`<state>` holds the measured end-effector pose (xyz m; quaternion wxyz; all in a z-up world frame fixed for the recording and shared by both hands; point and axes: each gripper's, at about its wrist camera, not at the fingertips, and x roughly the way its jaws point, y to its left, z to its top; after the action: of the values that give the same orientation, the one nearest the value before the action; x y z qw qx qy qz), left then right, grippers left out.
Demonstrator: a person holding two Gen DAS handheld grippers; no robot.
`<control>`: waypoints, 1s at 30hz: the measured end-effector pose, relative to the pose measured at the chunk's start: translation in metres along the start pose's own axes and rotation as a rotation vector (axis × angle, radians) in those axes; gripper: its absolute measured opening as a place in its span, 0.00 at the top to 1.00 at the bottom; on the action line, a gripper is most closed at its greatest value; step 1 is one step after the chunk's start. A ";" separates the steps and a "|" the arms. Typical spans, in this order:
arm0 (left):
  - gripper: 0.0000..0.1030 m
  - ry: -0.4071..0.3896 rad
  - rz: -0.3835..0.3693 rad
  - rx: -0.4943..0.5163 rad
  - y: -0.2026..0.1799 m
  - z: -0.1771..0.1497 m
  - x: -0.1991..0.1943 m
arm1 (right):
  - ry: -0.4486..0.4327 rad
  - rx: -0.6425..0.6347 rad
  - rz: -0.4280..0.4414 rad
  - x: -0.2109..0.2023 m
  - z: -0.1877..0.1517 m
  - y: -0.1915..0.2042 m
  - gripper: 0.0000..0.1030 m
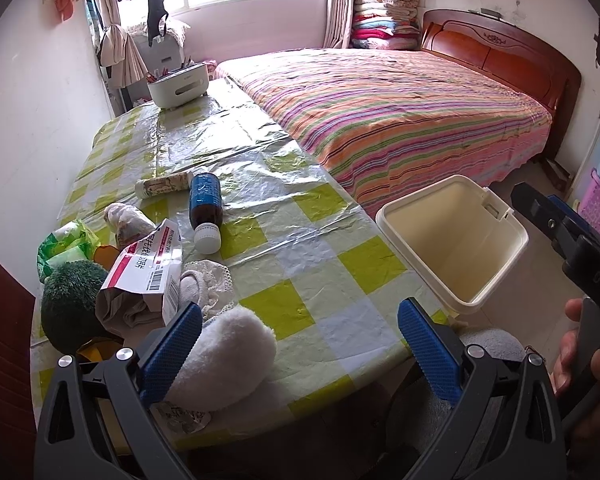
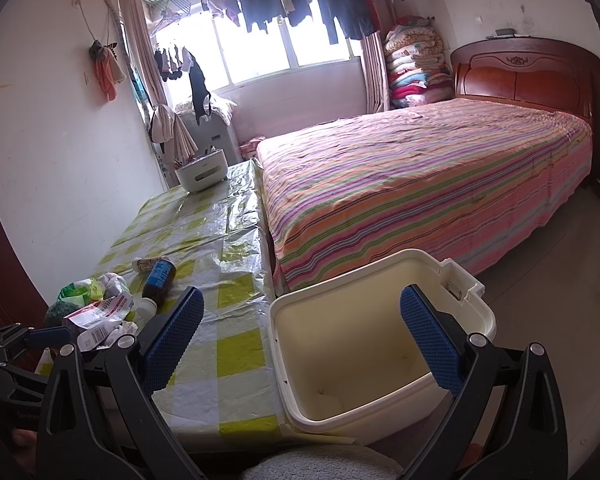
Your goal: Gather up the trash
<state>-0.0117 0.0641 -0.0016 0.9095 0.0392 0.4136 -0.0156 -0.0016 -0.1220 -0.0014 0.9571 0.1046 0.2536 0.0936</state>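
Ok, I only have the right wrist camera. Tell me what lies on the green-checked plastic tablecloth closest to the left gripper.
Observer: A white fluffy cloth bundle lies at the near table edge, just beside the left gripper's left blue pad.
Operator: Report that gripper's jaws.
Observer: They stand wide open and grip nothing. I cannot tell whether the pad touches the bundle.
Operator: Now say what is under the bundle.
Observer: A crumpled silvery printed packet pokes out from beneath it at the table edge. It is probably foil.
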 end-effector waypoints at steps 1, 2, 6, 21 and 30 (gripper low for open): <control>0.07 0.000 0.000 0.000 0.000 0.000 0.000 | 0.001 -0.001 -0.001 0.000 0.000 0.000 0.06; 0.07 0.000 0.001 0.000 0.000 0.000 0.000 | 0.003 -0.001 -0.002 0.001 0.000 0.000 0.06; 0.07 0.002 0.000 0.001 0.001 -0.001 0.000 | 0.006 0.003 -0.002 0.001 -0.001 0.000 0.06; 0.07 0.005 -0.003 0.003 0.000 -0.002 0.001 | 0.013 0.007 0.002 0.004 -0.002 -0.001 0.06; 0.07 0.010 -0.006 0.008 -0.001 -0.004 0.001 | 0.016 0.009 0.003 0.005 -0.002 -0.001 0.06</control>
<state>-0.0139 0.0632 -0.0054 0.9071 0.0416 0.4184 -0.0197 0.0020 -0.1219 -0.0054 0.9544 0.1085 0.2615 0.0949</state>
